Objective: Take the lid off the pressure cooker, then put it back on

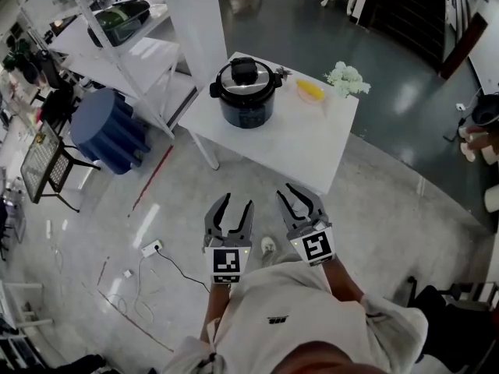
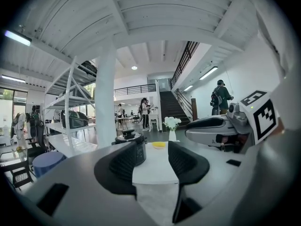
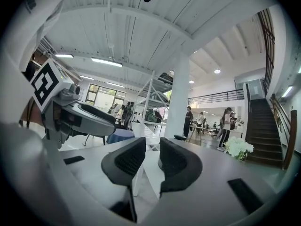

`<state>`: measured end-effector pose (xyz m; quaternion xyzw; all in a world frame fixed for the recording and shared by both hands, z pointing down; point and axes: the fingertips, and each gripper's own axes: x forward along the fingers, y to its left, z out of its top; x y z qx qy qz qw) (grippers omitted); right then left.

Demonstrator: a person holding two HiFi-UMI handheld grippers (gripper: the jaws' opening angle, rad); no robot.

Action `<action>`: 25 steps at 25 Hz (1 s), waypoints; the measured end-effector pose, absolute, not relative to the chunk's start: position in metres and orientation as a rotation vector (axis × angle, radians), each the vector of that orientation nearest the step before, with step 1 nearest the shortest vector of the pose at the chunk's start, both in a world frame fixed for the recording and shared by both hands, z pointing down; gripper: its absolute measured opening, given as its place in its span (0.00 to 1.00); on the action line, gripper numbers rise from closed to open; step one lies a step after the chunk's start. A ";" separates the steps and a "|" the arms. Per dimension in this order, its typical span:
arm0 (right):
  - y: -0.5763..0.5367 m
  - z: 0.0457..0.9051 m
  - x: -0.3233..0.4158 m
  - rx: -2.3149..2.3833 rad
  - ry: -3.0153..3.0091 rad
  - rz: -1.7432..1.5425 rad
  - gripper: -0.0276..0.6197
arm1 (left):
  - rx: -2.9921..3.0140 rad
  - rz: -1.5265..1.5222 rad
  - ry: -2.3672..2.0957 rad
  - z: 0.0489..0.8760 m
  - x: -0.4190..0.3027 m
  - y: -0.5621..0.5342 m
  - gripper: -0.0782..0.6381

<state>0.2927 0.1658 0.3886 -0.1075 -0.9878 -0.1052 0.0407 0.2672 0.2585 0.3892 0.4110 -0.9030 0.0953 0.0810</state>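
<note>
Your left gripper (image 1: 238, 202) and right gripper (image 1: 291, 196) stand narrow, empty. The lid (image 1: 246, 84) looks heavy, rigid: grip its black knob (image 1: 244, 69).

Your left gripper (image 2: 153, 147) is covering pressure cooker (image 2: 140, 152) left side; right gripper (image 3: 151, 145) is hiding nearly all of it. Yellow item (image 1: 309, 89) is showing too small to identify.

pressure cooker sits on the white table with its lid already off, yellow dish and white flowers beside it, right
Not quite: the head view shows the lid on the pressure cooker, not off. The rest holds: it sits on the white table with the yellow dish and white flowers beside it.
</note>
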 end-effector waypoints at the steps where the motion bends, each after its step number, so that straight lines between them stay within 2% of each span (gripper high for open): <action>1: 0.162 0.390 0.287 -0.334 -3.024 -0.321 0.16 | 1.223 0.283 -2.698 0.390 0.261 0.255 0.42; 25: 0.110 0.399 0.190 -0.362 -2.990 -0.233 0.16 | 1.166 0.301 -2.707 0.396 0.165 0.205 0.42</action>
